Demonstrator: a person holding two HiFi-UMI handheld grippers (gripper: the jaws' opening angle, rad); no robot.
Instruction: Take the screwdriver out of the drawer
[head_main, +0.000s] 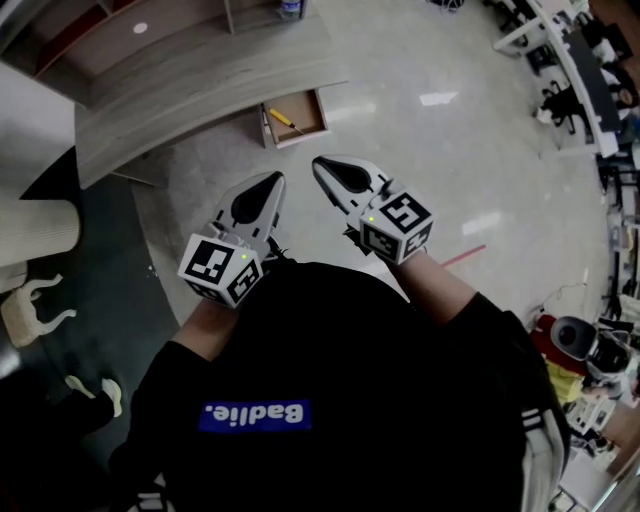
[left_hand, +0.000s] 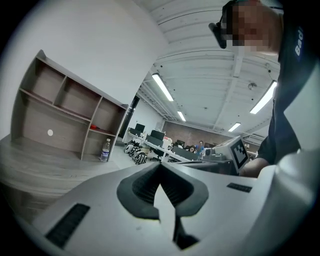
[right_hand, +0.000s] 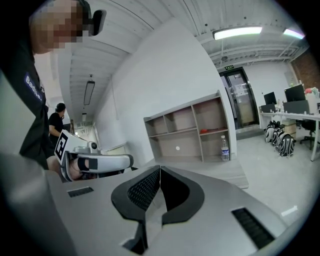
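A yellow-handled screwdriver (head_main: 285, 121) lies in an open wooden drawer (head_main: 318, 109) that juts from under the curved grey desk (head_main: 200, 85). Both grippers hover over the floor, short of the drawer, pointing toward it. The left gripper (head_main: 276, 178) has its jaws together and holds nothing; its own view shows the tips meeting (left_hand: 160, 166). To its right, the right gripper (head_main: 319, 162) is likewise shut and empty, tips touching (right_hand: 160, 169). Neither gripper view shows the drawer or the screwdriver. Each gripper appears in the other's view: the right gripper (left_hand: 234, 152), the left gripper (right_hand: 95, 163).
A shelf unit (right_hand: 187, 129) stands on the desk with a water bottle (right_hand: 224, 148) beside it. Office desks and chairs (head_main: 570, 70) fill the far right. A beige stool (head_main: 35, 232) and white slippers (head_main: 100, 392) are at the left.
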